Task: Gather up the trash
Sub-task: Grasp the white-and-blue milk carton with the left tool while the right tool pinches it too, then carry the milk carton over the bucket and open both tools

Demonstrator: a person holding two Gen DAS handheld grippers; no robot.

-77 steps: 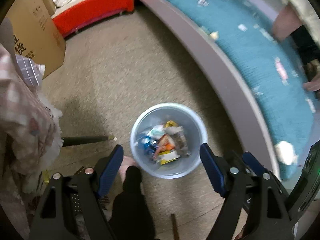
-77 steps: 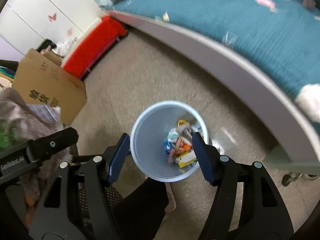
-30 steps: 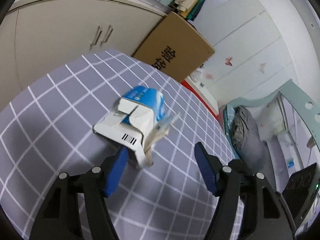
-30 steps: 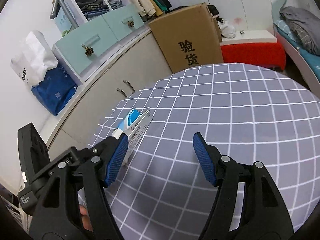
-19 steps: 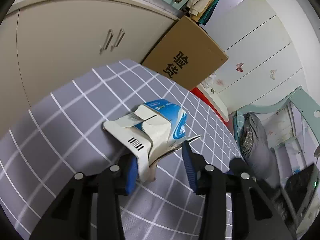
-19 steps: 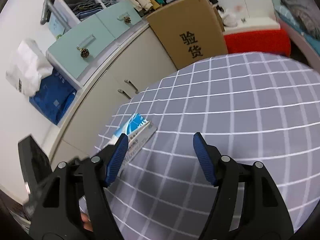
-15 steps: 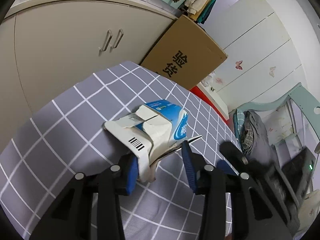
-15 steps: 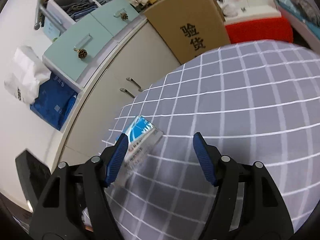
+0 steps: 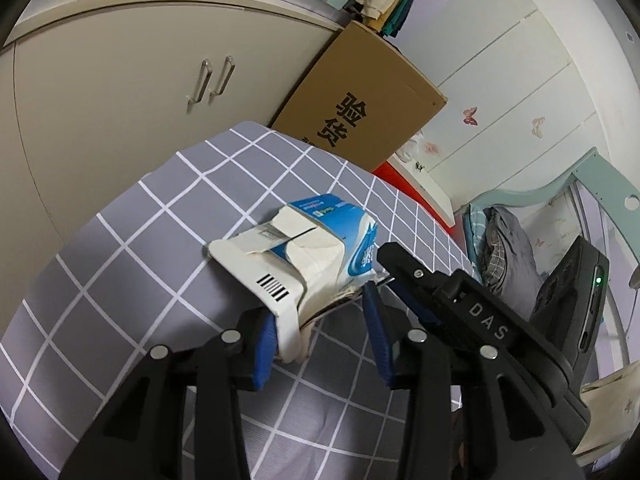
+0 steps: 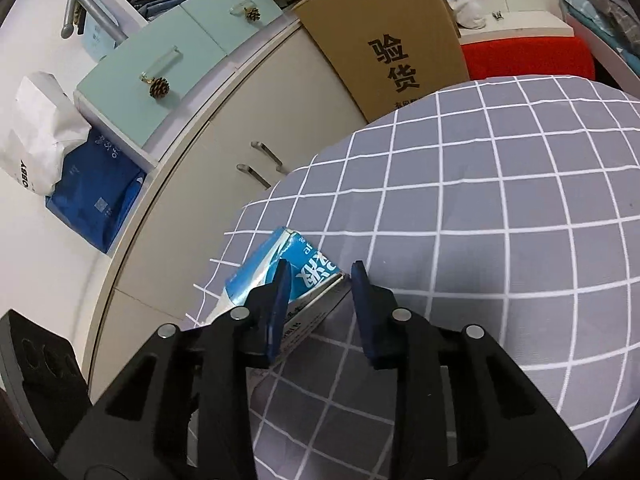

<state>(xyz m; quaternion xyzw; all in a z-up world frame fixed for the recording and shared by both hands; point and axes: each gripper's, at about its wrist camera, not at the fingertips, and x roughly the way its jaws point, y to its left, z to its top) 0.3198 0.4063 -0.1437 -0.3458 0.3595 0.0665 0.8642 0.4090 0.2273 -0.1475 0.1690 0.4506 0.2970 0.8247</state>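
Crushed carton [image 9: 320, 248] on checked tablecloth [image 9: 120, 280]

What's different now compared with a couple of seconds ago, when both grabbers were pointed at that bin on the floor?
Both grippers swung from the bin to the checked tablecloth. The left gripper narrowed onto the torn end of the crumpled blue-and-white carton; the right gripper came in at its other end, jaws closing around a corner. The carton still lies on the cloth; the cardboard box hasn't moved.

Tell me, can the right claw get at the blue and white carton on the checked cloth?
Probably yes. The right claw is already at the carton, its jaws closing with a corner between them. Nothing blocks it; the left claw holds the other end, out of its way.
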